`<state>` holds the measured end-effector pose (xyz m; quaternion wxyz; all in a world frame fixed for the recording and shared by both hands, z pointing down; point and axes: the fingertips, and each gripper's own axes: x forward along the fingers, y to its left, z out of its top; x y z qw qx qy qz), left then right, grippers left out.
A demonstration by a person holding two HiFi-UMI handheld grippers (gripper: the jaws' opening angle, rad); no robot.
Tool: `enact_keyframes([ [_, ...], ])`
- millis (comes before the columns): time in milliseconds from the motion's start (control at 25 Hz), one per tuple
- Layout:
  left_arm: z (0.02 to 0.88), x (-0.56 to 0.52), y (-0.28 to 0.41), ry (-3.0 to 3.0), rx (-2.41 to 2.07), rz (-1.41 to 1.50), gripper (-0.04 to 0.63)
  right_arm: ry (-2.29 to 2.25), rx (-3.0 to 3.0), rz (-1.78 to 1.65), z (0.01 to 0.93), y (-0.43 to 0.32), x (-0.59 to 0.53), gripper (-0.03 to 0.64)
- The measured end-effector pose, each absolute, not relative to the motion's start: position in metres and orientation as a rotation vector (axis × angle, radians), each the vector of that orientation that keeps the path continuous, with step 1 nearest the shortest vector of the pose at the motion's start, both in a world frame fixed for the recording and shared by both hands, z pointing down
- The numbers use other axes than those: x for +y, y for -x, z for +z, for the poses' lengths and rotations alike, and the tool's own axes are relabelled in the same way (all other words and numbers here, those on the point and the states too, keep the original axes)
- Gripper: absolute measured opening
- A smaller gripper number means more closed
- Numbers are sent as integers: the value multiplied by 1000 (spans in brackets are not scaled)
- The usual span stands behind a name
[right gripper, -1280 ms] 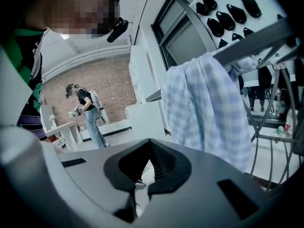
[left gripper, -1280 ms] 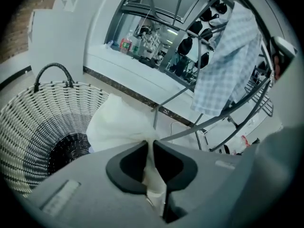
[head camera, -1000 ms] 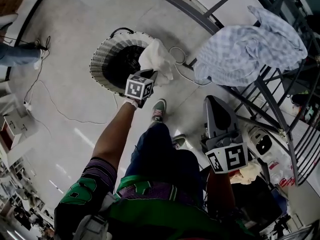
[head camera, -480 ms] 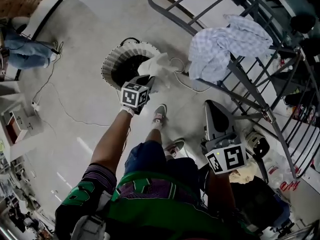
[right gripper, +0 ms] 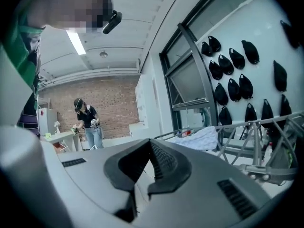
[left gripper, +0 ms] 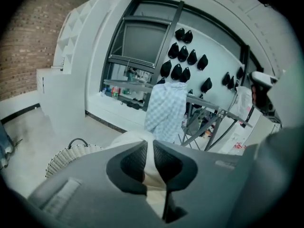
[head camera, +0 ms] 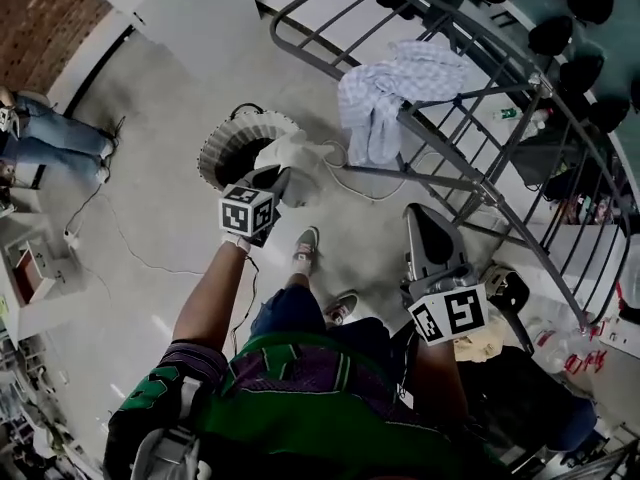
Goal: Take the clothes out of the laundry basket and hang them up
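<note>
- Pinching a white cloth (head camera: 295, 158), the left gripper (head camera: 268, 180) holds it above the basket (head camera: 213, 150) for hanging.
- Right gripper (head camera: 418, 218), pressed together, empty, faces the rack (head camera: 500, 118).

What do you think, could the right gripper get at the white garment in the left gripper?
Probably yes: open floor lies between the right gripper and the white garment, clamped in the left gripper near the basket. The right gripper's shut jaws must open first.

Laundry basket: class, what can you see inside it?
Only a dark hollow shows inside the basket. The white cloth, held in the left tongs, hides its right side, so any clothes left there cannot be seen.
</note>
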<state>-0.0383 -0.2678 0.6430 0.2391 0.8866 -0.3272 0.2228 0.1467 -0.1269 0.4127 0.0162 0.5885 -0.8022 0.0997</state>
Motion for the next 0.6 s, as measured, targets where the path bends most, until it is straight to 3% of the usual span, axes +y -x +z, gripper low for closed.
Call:
enact_keyframes([
  [600,427,-172,-26,-2716,-767,301,41,-2037,-2480,70,311,-198,-12,1],
])
